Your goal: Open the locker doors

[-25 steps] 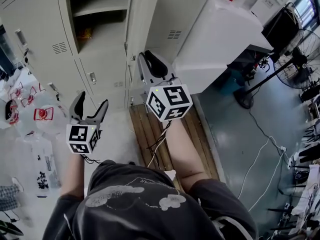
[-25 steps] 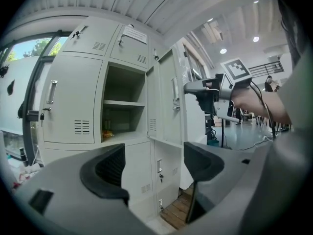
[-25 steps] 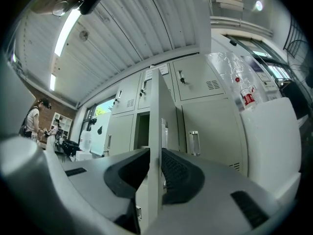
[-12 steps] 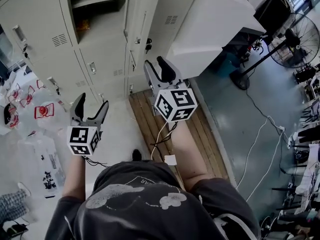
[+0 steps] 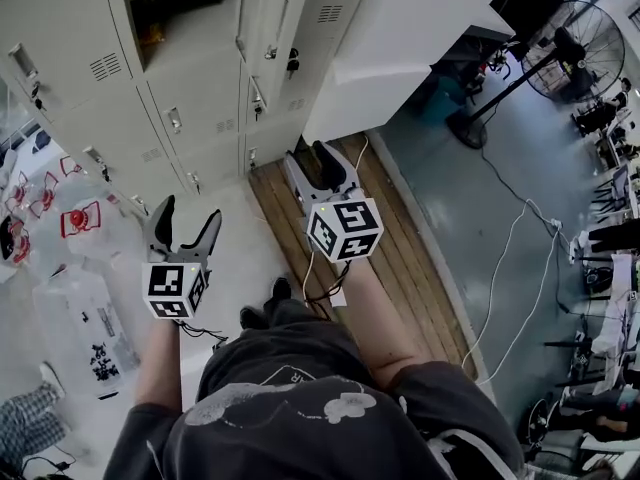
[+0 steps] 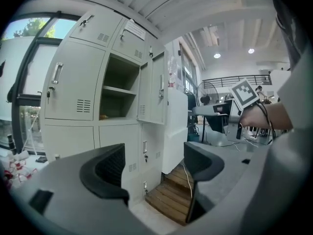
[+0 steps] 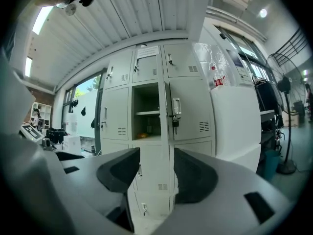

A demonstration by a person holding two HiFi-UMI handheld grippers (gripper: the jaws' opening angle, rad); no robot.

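Observation:
The grey lockers fill the top left of the head view. One upper compartment stands open with its door swung right; the doors around it are shut. In the right gripper view the open compartment is straight ahead, beside a shut door with a handle and hanging lock. My left gripper is open and empty, short of the lower lockers. My right gripper hangs over the wooden platform, apart from the doors; its jaws have just been opening and nothing is between them. Both show empty jaws in their own views.
A slatted wooden platform lies before the right lockers. A white cabinet stands to their right, a floor fan farther right. Printed plastic bags lie at the left. Cables run over the floor.
Both grippers have come down and back from the lockers. The right gripper's jaws, nearly closed by the locker door a second ago, now stand apart.

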